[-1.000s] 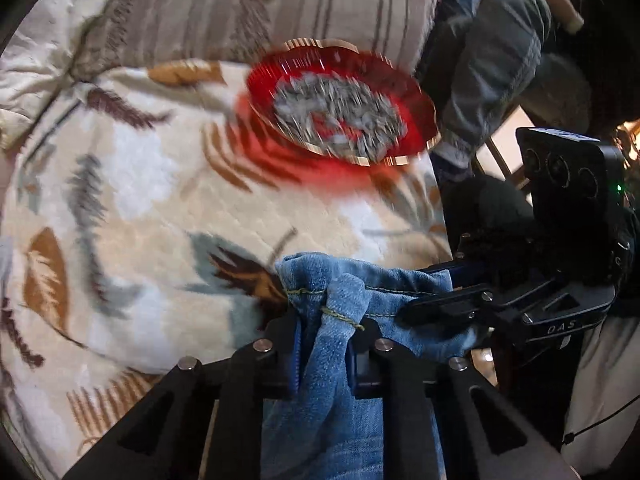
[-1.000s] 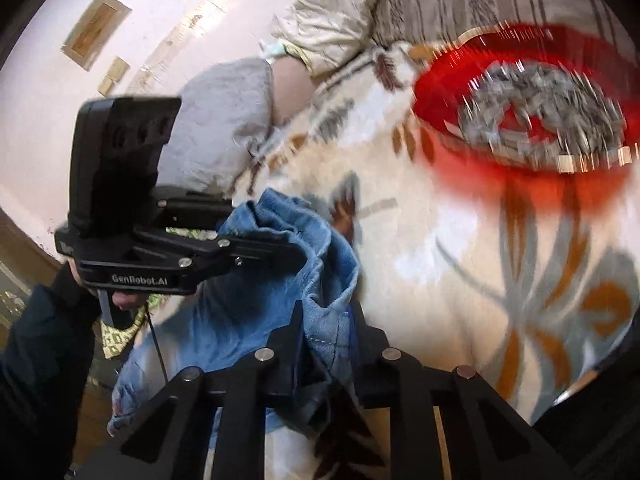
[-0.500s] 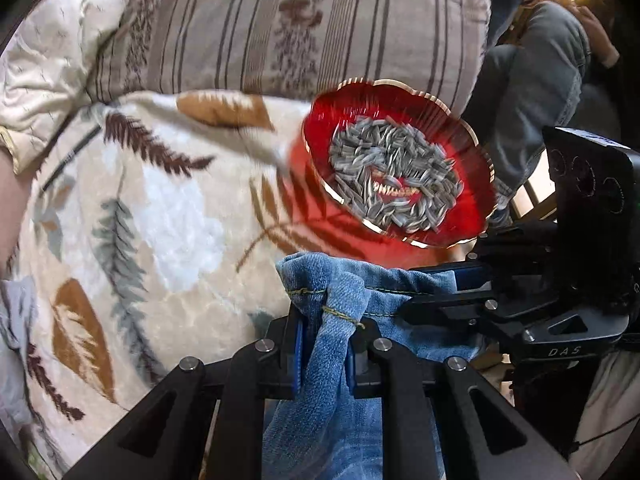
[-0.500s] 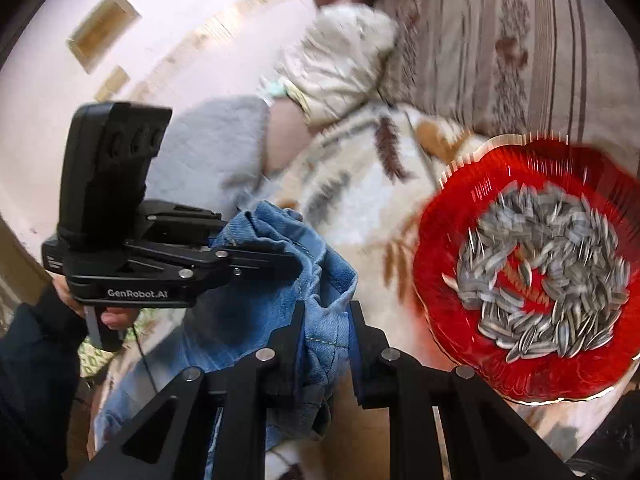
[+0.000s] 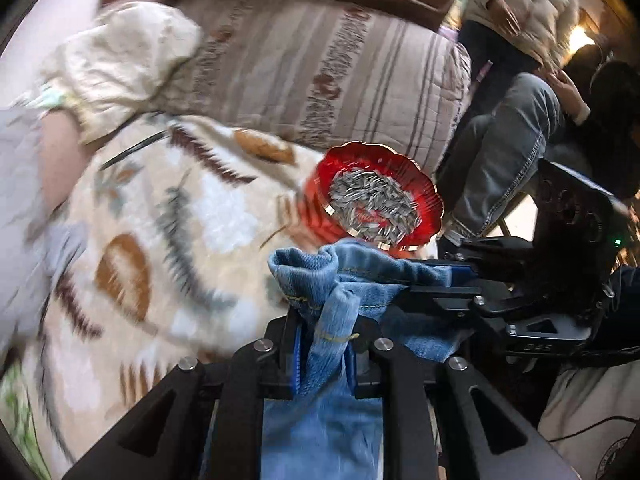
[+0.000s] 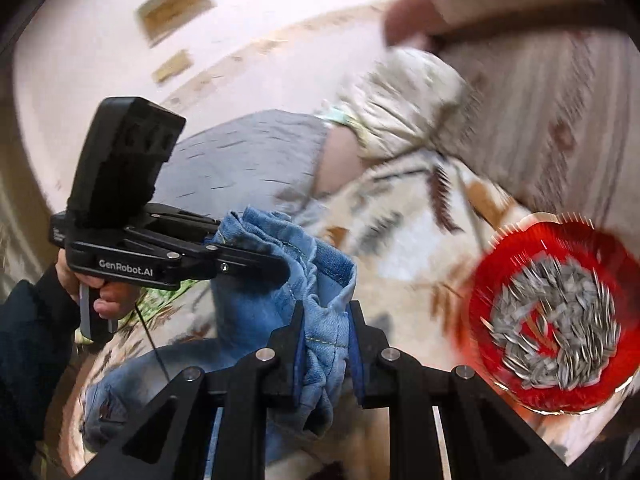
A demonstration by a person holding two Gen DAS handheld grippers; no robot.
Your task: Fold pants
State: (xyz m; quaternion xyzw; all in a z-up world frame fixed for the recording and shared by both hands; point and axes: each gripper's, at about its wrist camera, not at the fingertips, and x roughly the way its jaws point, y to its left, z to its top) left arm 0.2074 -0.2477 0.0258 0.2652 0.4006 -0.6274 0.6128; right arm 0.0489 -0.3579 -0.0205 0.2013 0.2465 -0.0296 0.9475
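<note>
Left gripper (image 6: 256, 256): black, "GenRobot.AI" in white on its side, silver screws; bare hand (image 6: 102, 294), dark sleeve (image 6: 28, 344).

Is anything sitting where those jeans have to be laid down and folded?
Yes. Both grippers, left gripper and right gripper, are clamped on the jeans, and a red dish of sunflower seeds sits on the leaf-patterned blanket just beyond them, likely in the way.
</note>
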